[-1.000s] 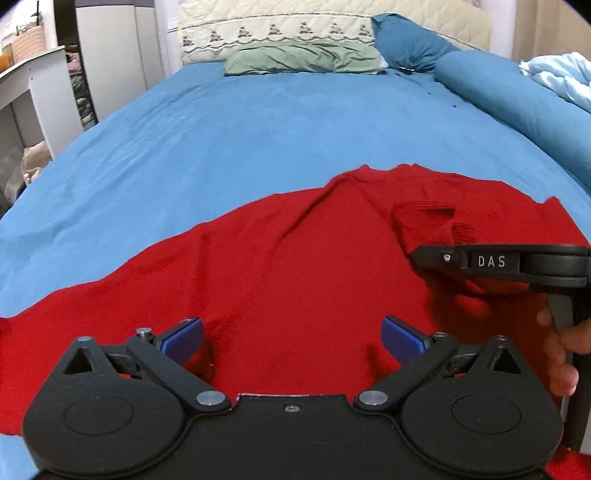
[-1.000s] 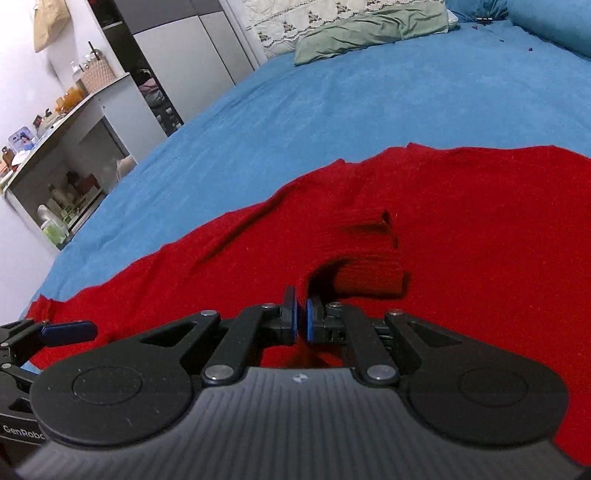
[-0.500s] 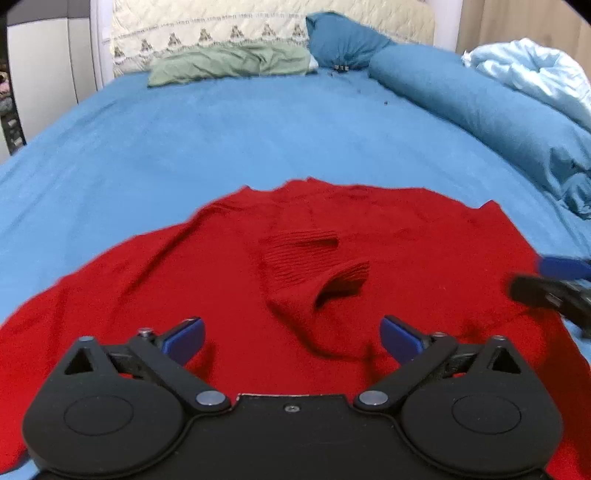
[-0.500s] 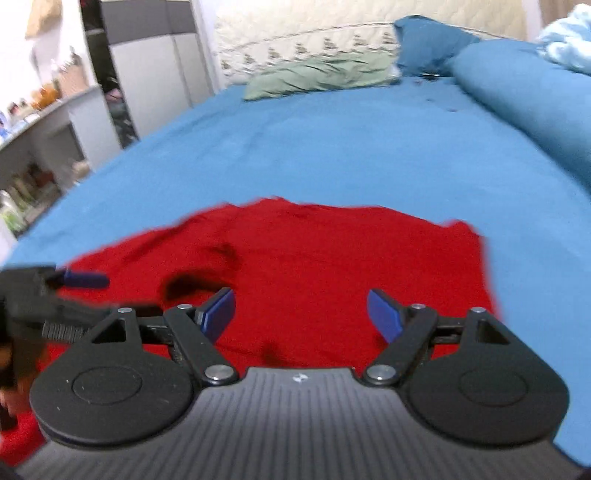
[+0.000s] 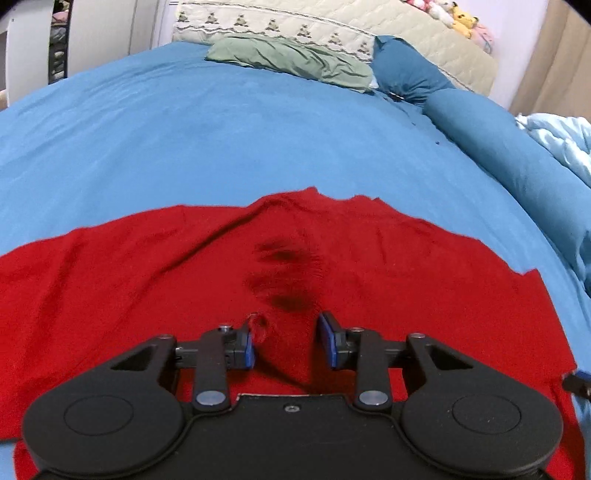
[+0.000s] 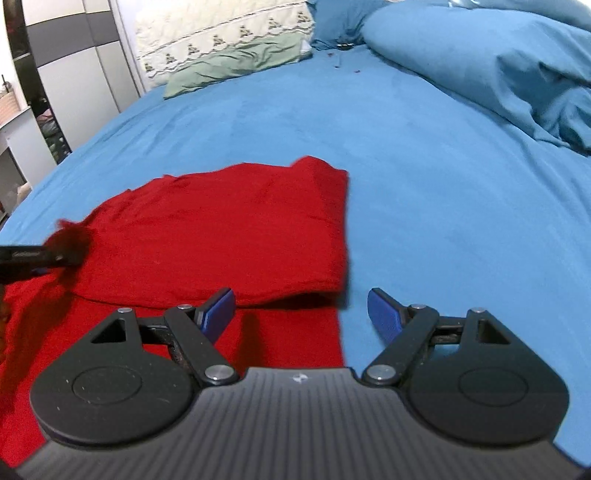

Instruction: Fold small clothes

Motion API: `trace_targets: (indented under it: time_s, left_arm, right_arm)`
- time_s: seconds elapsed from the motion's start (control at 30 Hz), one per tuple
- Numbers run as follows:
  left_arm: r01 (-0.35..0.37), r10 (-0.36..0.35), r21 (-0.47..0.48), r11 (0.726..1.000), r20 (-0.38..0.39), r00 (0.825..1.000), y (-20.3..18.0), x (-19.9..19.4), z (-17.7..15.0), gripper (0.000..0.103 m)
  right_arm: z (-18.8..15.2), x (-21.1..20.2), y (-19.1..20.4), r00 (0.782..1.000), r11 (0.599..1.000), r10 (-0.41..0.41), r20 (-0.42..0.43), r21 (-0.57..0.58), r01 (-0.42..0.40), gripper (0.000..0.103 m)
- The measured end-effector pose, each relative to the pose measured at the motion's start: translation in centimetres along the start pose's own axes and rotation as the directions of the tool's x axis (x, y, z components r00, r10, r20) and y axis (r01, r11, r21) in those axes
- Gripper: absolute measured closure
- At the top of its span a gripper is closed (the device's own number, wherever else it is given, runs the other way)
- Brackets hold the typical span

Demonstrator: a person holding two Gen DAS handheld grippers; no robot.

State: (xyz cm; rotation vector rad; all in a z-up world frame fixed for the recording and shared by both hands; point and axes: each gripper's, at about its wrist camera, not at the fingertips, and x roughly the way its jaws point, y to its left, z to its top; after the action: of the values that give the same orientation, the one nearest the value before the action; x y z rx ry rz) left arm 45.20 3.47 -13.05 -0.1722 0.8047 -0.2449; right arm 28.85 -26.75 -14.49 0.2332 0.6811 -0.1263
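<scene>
Left wrist view: a red knitted sweater lies spread across the blue bedsheet of a bed, a green pillow and a quilted cream headboard beyond. The left gripper, angled down at the garment's middle, has just been closing; its jaws stand partly drawn in around a raised bunch of red knit, though whether the blue pads already press it cannot be told through the blur. The cuff region ahead of them smears dark.

Right wrist view: the sweater's right side is already folded over, one layer resting on another with a clean edge against the sheet. The right gripper hangs released, jaws wide and empty, having just been opening, poised over that folded edge and tilted downward. The left gripper's tip enters at far left, red fabric bunched at it. By appearances the fold is only begun: the sleeve and the left half remain.
</scene>
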Motion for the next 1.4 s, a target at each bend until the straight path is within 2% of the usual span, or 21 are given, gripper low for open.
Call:
trace_targets:
  time_s: [0.13,0.2,0.27,0.4,0.5,0.57,0.7,0.8,0.93,1.03,1.07,1.13,1.2,1.23,1.3,1.4]
  left_arm:
    - [0.009,-0.009,0.014,1.0,0.018,1.0,0.1,-0.1,0.0,0.069]
    - [0.011,-0.011,0.0,1.0,0.019,1.0,-0.1,0.3,0.2,0.099]
    - [0.015,-0.015,-0.008,1.0,0.027,1.0,-0.4,0.2,0.3,0.099]
    - [-0.004,0.006,-0.01,1.0,0.142,0.99,-0.2,-2.7,1.5,0.099]
    - [-0.079,0.082,-0.019,0.997,0.241,0.967,1.3,-5.7,2.0,0.099]
    - [-0.123,0.125,-0.024,0.992,0.274,0.954,2.9,-6.7,1.9,0.099]
    - [-0.154,0.154,-0.02,0.988,0.23,0.961,4.9,-6.0,1.4,0.099]
    - [-0.152,0.16,-0.049,0.987,0.228,0.961,5.6,-6.1,0.7,0.099]
    - [-0.159,0.166,-0.05,0.986,0.217,0.962,6.0,-6.4,-0.6,0.099]
    - [-0.179,0.184,-0.041,0.983,0.174,0.967,6.3,-5.8,-1.8,0.099]
    - [-0.178,0.183,-0.043,0.983,0.151,0.971,6.5,-5.6,-2.2,0.098]
    - [-0.199,0.201,-0.032,0.979,0.107,0.974,6.6,-5.9,-2.9,0.089]
    - [-0.22,0.22,-0.009,0.975,0.122,0.968,6.4,-7.7,-3.6,0.085]
    - [-0.231,0.228,0.006,0.973,0.142,0.963,6.3,-8.8,-3.8,0.079]
    - [-0.218,0.207,0.042,0.975,0.188,0.96,5.7,-10.5,-4.0,0.049]
    - [-0.156,0.138,0.081,0.985,0.186,0.973,4.7,-10.0,-3.1,0.044]
  right_arm:
    - [-0.5,0.8,-0.2,1.0,1.0,-0.014,-0.016,-0.006,0.014,0.008]
    - [-0.7,1.2,0.3,1.0,0.999,-0.025,-0.017,-0.037,0.024,0.007]
    - [-0.8,1.5,0.8,0.999,0.996,-0.044,-0.009,-0.084,0.043,0.006]
    - [-0.7,2.5,1.6,0.997,0.987,-0.08,0.02,-0.139,0.082,0.006]
    - [-0.6,3.5,2.5,0.993,0.973,-0.111,0.044,-0.197,0.118,0.006]
    - [-0.6,3.9,3.0,0.99,0.962,-0.127,0.056,-0.235,0.137,0.006]
    - [-0.4,4.5,3.4,0.988,0.953,-0.141,0.063,-0.262,0.152,0.006]
    - [0.0,4.9,3.9,0.985,0.942,-0.157,0.072,-0.289,0.172,0.007]
    - [0.5,4.7,3.7,0.966,0.916,-0.243,0.088,-0.307,0.258,0.008]
    - [0.1,4.3,2.6,0.968,0.918,-0.244,0.063,-0.308,0.252,0.008]
    - [0.0,4.2,2.3,0.968,0.919,-0.243,0.059,-0.306,0.25,0.008]
    - [0.0,3.8,2.0,0.973,0.922,-0.229,0.043,-0.31,0.231,0.008]
    - [0.4,3.1,1.9,0.977,0.92,-0.213,0.012,-0.335,0.205,0.009]
    - [0.6,2.5,2.2,0.978,0.917,-0.209,-0.004,-0.349,0.195,0.009]
    - [1.0,0.9,3.2,0.99,0.916,-0.139,0.005,-0.378,0.131,0.008]
    - [1.9,0.4,5.6,1.0,0.926,-0.01,0.014,-0.377,0.015,0.007]
